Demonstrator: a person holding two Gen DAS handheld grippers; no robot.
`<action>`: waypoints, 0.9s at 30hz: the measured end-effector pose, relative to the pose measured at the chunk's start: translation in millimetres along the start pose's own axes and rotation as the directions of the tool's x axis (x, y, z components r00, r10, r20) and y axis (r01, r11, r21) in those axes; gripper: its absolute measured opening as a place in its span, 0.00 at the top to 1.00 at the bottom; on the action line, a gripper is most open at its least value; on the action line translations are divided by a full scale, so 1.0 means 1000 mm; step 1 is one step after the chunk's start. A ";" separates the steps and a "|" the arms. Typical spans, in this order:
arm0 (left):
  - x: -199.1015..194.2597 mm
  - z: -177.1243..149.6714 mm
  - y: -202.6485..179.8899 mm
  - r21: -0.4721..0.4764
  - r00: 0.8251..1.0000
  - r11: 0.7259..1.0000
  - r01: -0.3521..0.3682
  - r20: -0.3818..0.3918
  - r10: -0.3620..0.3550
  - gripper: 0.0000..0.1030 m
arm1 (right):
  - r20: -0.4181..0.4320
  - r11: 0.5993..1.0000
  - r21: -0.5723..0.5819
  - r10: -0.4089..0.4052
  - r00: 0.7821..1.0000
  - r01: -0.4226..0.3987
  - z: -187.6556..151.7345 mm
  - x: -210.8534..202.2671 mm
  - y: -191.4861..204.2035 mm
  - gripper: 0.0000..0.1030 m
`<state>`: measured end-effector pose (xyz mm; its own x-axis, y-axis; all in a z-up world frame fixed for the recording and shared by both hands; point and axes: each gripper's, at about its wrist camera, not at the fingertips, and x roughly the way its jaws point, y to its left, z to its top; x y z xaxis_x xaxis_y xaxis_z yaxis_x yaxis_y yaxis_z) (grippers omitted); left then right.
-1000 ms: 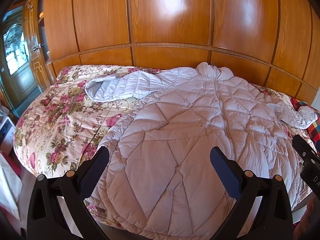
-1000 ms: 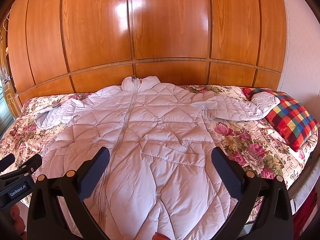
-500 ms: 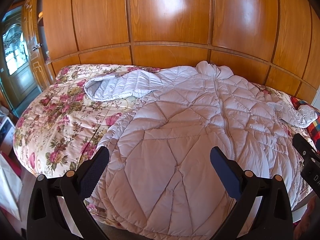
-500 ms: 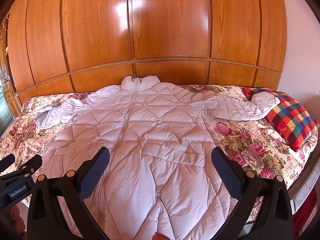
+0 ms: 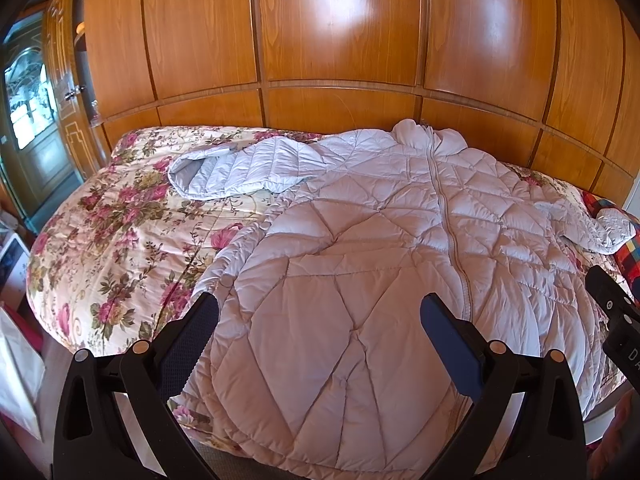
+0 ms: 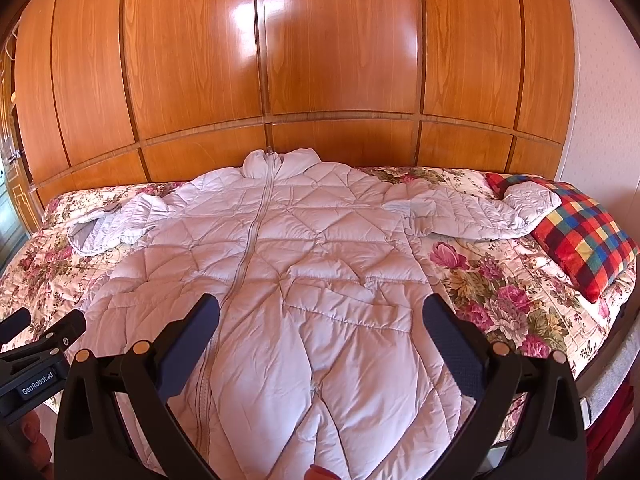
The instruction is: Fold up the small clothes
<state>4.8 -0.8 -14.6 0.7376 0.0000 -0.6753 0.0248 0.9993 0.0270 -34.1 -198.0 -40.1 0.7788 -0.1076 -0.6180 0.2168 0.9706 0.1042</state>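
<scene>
Hanging off the bed [image 6: 500,280], the coat's hem [image 5: 320,456] is cut off.

Floral quilted bedspread [image 5: 120,240] covers bed, pink roses on cream; bare stretches at 9 o'clock in left view, at 3 o'clock in right view. Glossy wood panelling [image 6: 340,60] fills 12 o'clock, glare patch on it. Plaid cushion [image 6: 584,240], red, blue, yellow checks, lies on bedspread at 3 o'clock. Glazed door [image 5: 28,120] at 9 o'clock, left view. Pale wall [image 6: 600,100] at 2 o'clock.
</scene>
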 end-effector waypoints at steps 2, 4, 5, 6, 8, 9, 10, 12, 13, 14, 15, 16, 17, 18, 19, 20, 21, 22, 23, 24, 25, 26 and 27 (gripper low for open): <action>0.000 0.000 0.000 -0.002 1.000 1.000 0.000 0.001 0.000 0.03 | -0.004 1.000 0.000 0.000 1.000 0.000 0.000 0.000 0.000 0.02; 0.000 -0.001 0.000 -0.001 1.000 1.000 0.000 0.000 0.000 0.03 | -0.004 1.000 0.001 0.001 1.000 -0.001 0.000 0.000 0.000 0.02; 0.000 -0.001 0.000 0.000 1.000 1.000 0.000 -0.003 0.000 0.03 | -0.005 1.000 0.000 0.002 1.000 -0.002 0.000 0.001 0.001 0.02; 0.000 -0.001 0.000 -0.001 1.000 1.000 0.000 -0.003 0.000 0.03 | -0.006 1.000 -0.001 0.001 1.000 -0.001 0.000 0.001 0.001 0.02; 0.001 -0.002 0.000 0.000 1.000 1.000 -0.001 -0.006 0.001 0.03 | -0.001 1.000 0.001 0.001 1.000 -0.001 0.000 0.001 0.001 0.02; 0.001 -0.001 0.000 0.001 1.000 1.000 -0.002 -0.008 0.002 0.03 | -0.006 1.000 -0.002 0.001 1.000 -0.001 0.001 0.001 0.001 0.02; 0.001 -0.001 0.001 -0.001 1.000 1.000 -0.002 -0.008 0.002 0.03 | -0.007 1.000 -0.002 0.001 1.000 -0.001 0.001 0.001 0.001 0.02; 0.001 -0.001 0.001 0.000 1.000 1.000 -0.002 -0.010 0.002 0.03 | -0.005 1.000 0.000 0.002 1.000 -0.002 0.001 0.001 0.000 0.02; 0.002 -0.001 0.000 0.000 1.000 1.000 -0.003 -0.011 0.003 0.03 | -0.008 1.000 -0.001 0.003 1.000 -0.003 0.001 0.002 0.001 0.02; 0.002 -0.001 0.000 -0.001 1.000 1.000 -0.002 -0.010 0.002 0.03 | -0.010 1.000 -0.002 0.003 1.000 -0.003 0.001 0.002 0.001 0.02; 0.002 -0.001 0.000 -0.001 1.000 1.000 -0.002 -0.011 0.002 0.03 | -0.009 1.000 -0.001 0.003 1.000 -0.003 0.001 0.001 0.001 0.02; 0.003 0.000 0.001 -0.001 1.000 1.000 -0.002 -0.014 0.002 0.03 | -0.009 1.000 -0.002 0.004 1.000 -0.004 0.001 0.002 0.001 0.02; 0.003 0.000 0.001 -0.001 1.000 1.000 -0.001 -0.016 0.001 0.03 | -0.011 1.000 -0.003 0.004 1.000 -0.004 0.001 0.002 0.001 0.02; 0.003 0.000 0.001 -0.002 1.000 1.000 -0.001 -0.017 0.001 0.03 | -0.014 1.000 -0.004 0.005 1.000 -0.005 0.001 0.003 0.002 0.02; 0.004 0.000 0.001 -0.003 1.000 1.000 -0.002 -0.019 0.002 0.03 | -0.013 1.000 -0.002 0.005 1.000 -0.005 0.001 0.003 0.002 0.02; 0.005 0.000 0.001 -0.003 1.000 1.000 -0.002 -0.021 0.002 0.03 | -0.013 1.000 -0.001 0.005 1.000 -0.005 0.001 0.003 0.002 0.02; 0.005 0.001 0.001 -0.004 1.000 1.000 -0.001 -0.023 0.001 0.03 | -0.017 1.000 -0.006 0.005 1.000 -0.005 0.001 0.003 0.002 0.02; 0.006 0.001 0.002 -0.005 1.000 1.000 0.000 -0.027 0.000 0.03 | -0.018 1.000 -0.006 0.004 1.000 -0.004 0.001 0.004 0.002 0.02; 0.006 0.001 0.002 -0.005 1.000 1.000 0.001 -0.030 -0.001 0.03 | -0.017 1.000 -0.003 0.002 1.000 -0.002 0.000 0.004 0.002 0.02; 0.007 0.000 0.002 -0.006 0.999 1.000 0.001 -0.033 -0.001 0.03 | -0.018 1.000 -0.002 0.003 1.000 -0.003 0.000 0.004 0.001 0.02; 0.008 0.001 0.002 -0.007 0.999 1.000 -0.002 -0.034 0.002 0.03 | -0.022 1.000 -0.002 0.004 1.000 -0.004 -0.001 0.005 0.001 0.02; 0.008 0.001 0.002 -0.009 0.999 1.000 -0.005 -0.035 0.005 0.03 | -0.025 1.000 -0.002 0.005 1.000 -0.005 -0.001 0.006 0.001 0.02; 0.009 0.001 0.002 -0.008 0.999 1.000 -0.006 -0.039 0.006 0.03 | -0.024 1.000 -0.001 0.004 1.000 -0.004 -0.001 0.006 0.001 0.02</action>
<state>12.2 1.5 -20.0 0.7111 0.0075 -0.7031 0.0144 0.9996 0.0252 -30.2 -197.0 -44.3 0.7652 -0.0982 -0.6363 0.2129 0.9713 0.1062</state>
